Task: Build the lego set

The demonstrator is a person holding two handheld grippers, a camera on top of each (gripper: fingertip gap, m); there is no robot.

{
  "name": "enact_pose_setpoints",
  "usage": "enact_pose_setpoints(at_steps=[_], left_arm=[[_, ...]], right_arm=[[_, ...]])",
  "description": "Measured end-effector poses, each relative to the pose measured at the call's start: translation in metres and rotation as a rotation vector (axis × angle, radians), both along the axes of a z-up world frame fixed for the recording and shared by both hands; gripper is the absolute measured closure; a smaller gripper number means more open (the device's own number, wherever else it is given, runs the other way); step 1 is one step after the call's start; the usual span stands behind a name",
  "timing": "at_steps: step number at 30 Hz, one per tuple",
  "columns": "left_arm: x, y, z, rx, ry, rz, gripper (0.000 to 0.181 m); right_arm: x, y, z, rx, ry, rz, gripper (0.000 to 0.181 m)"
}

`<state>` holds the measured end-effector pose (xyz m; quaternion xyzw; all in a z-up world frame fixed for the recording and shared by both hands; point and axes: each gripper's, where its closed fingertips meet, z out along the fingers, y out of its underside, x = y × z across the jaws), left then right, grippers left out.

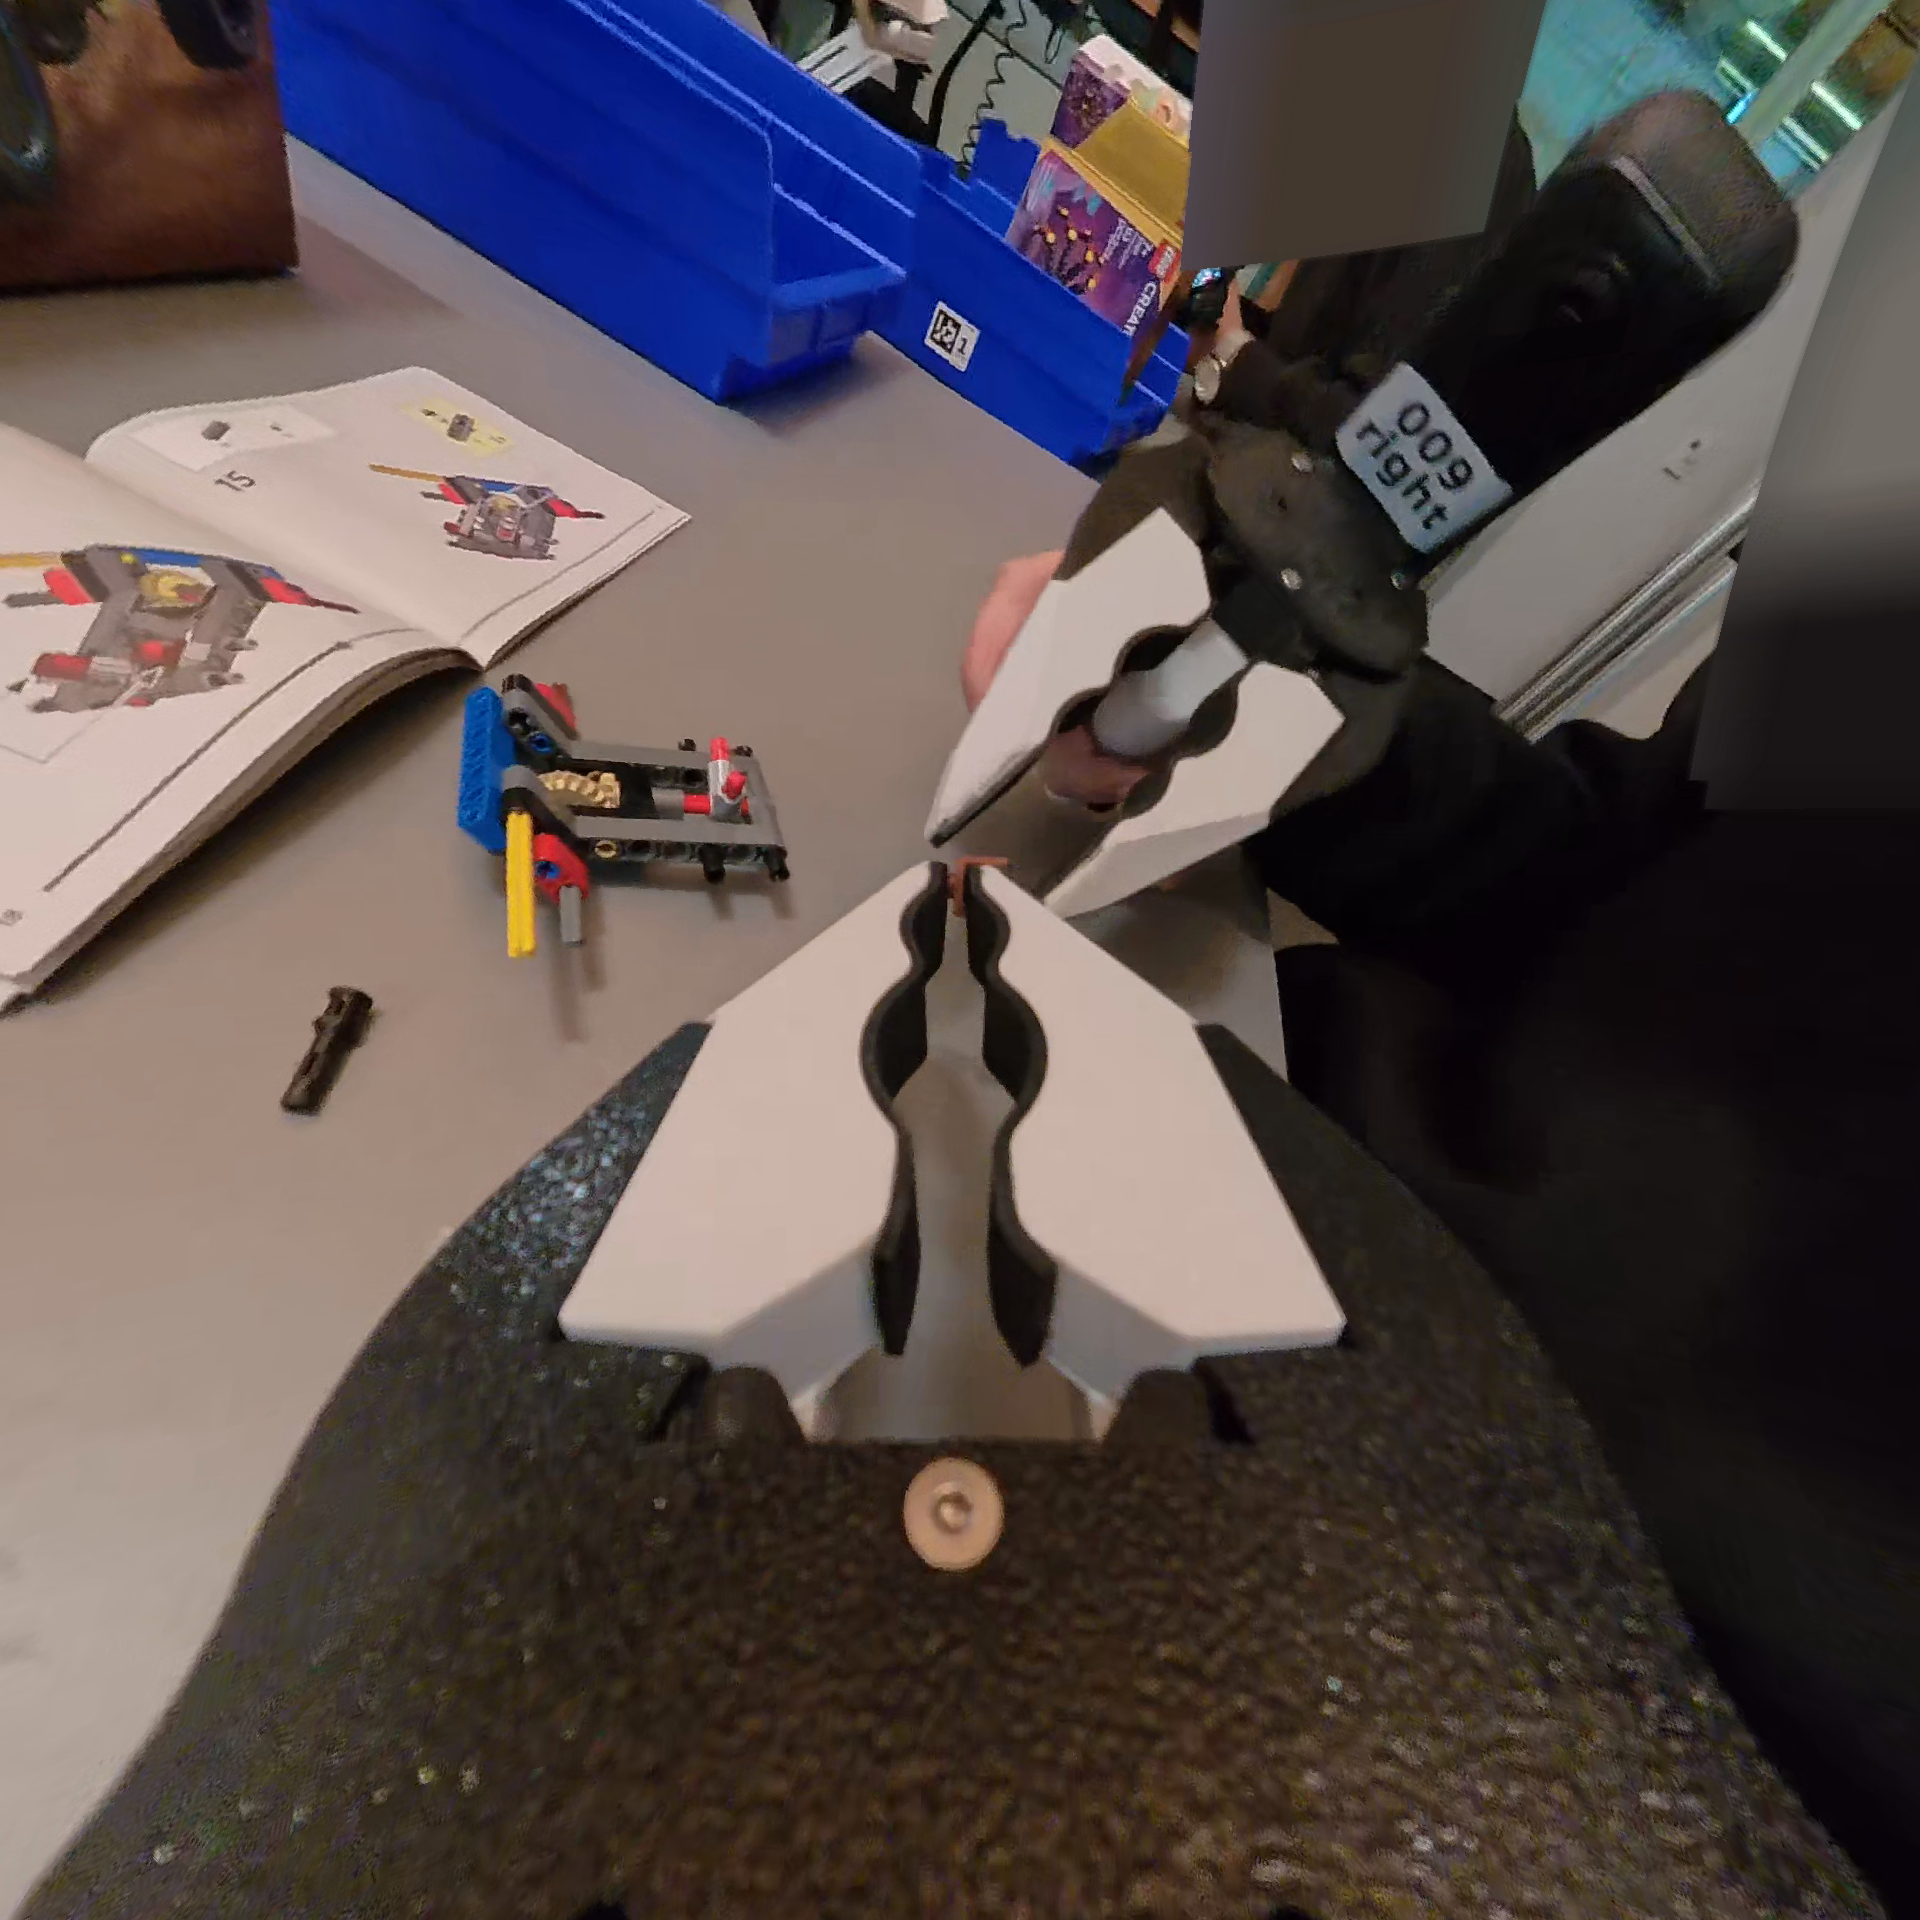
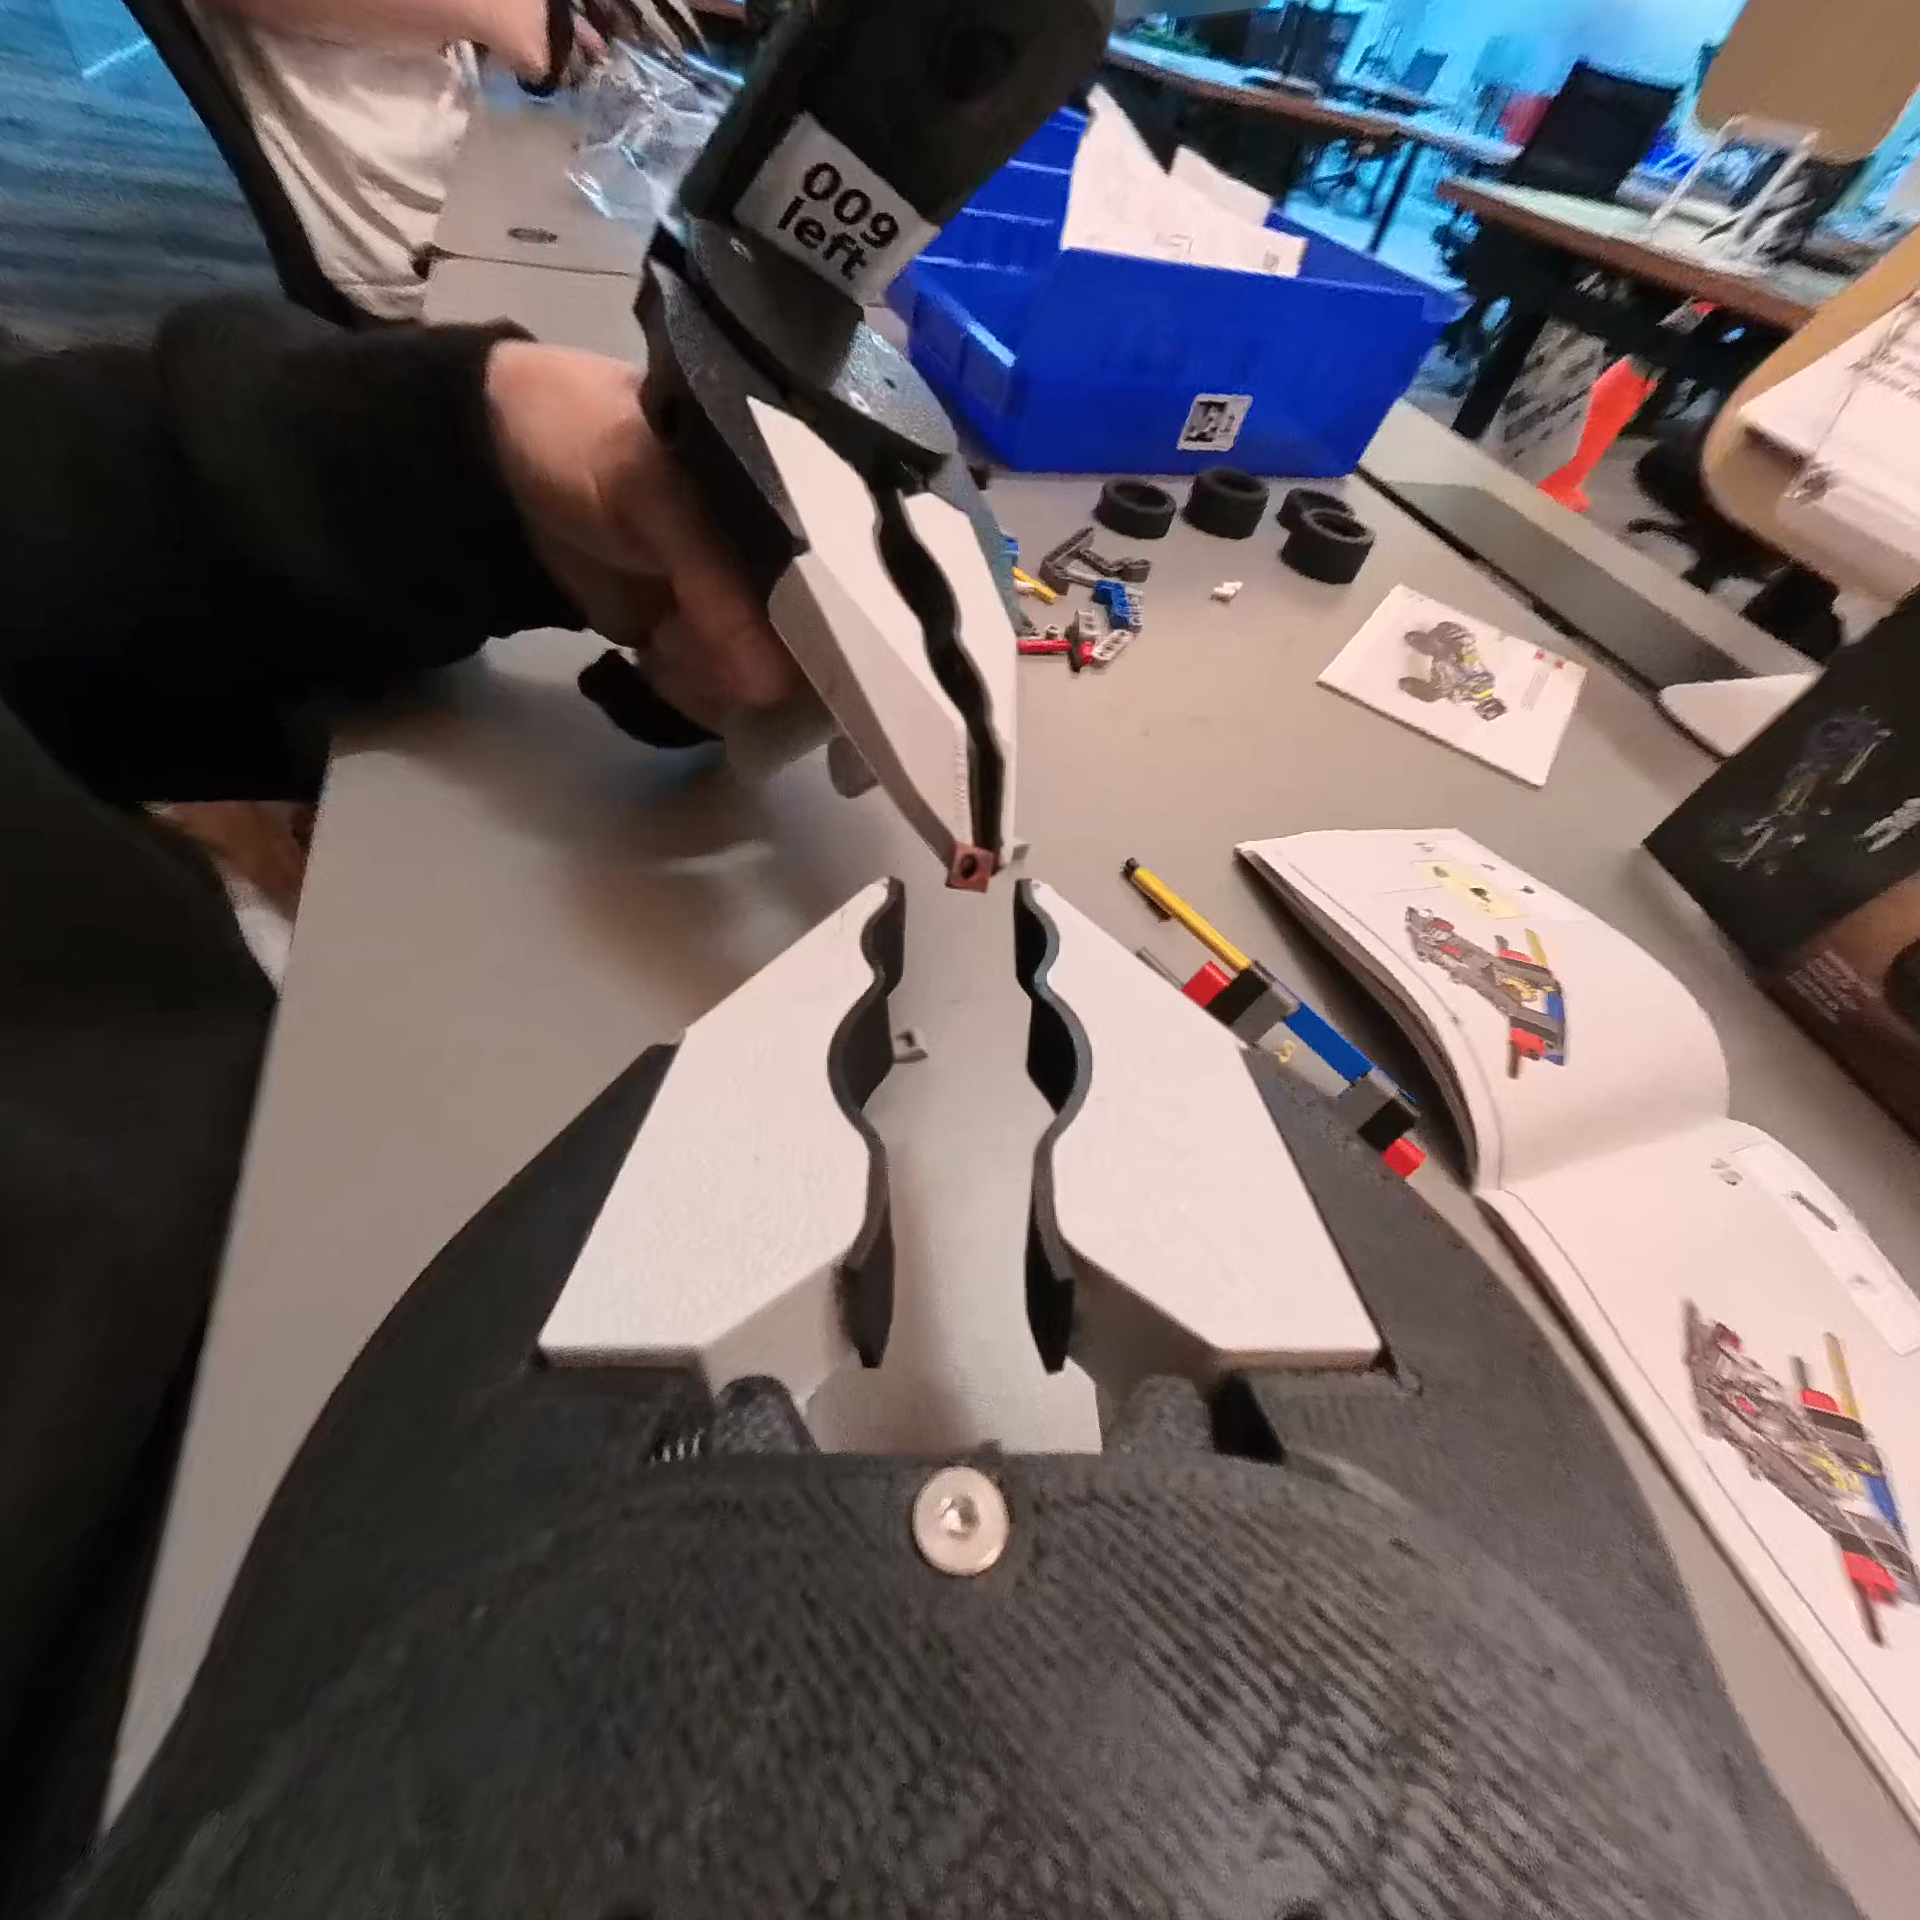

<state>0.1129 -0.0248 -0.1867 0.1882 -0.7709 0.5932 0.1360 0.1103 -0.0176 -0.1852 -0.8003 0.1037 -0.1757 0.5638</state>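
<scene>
My left gripper is shut on a small reddish-brown lego piece pinched at its very tips, held above the grey table. In the right wrist view the left gripper comes down from above with the piece at its tip. My right gripper is open and empty, its tips just below and either side of that piece; it also shows in the left wrist view. The part-built lego frame, grey, blue, red and yellow, lies on the table left of the grippers, and also beside my right finger.
An open instruction booklet lies by the frame. A black pin lies loose. Blue bins stand at the back. Black tyres, loose parts, a leaflet and a dark box lie beyond. Left and right tips are no more than a few centimetres apart.
</scene>
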Motion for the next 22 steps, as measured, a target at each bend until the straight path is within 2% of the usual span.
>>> enact_pose_setpoints(at_steps=[4, 9, 11, 16, 22], left_arm=[[-0.003, -0.004, -0.004, 0.013, 0.072, 0.024, 0.180], [-0.005, -0.001, -0.012, 0.037, 0.100, 0.050, 0.180], [-0.006, 0.000, -0.016, 0.049, 0.102, 0.053, 0.180], [-0.004, 0.004, -0.023, 0.086, 0.102, 0.080, 0.180], [-0.009, 0.004, -0.041, 0.206, 0.076, 0.064, 0.179]], right_arm=[[0.002, 0.000, -0.006, -0.060, -0.143, -0.040, 0.173], [0.002, -0.002, -0.007, -0.089, -0.238, -0.040, 0.170], [-0.003, 0.002, -0.013, -0.105, -0.220, 0.003, 0.177], [-0.005, 0.005, -0.015, -0.147, -0.282, 0.010, 0.181], [-0.005, 0.005, -0.031, -0.279, -0.340, 0.025, 0.181]])
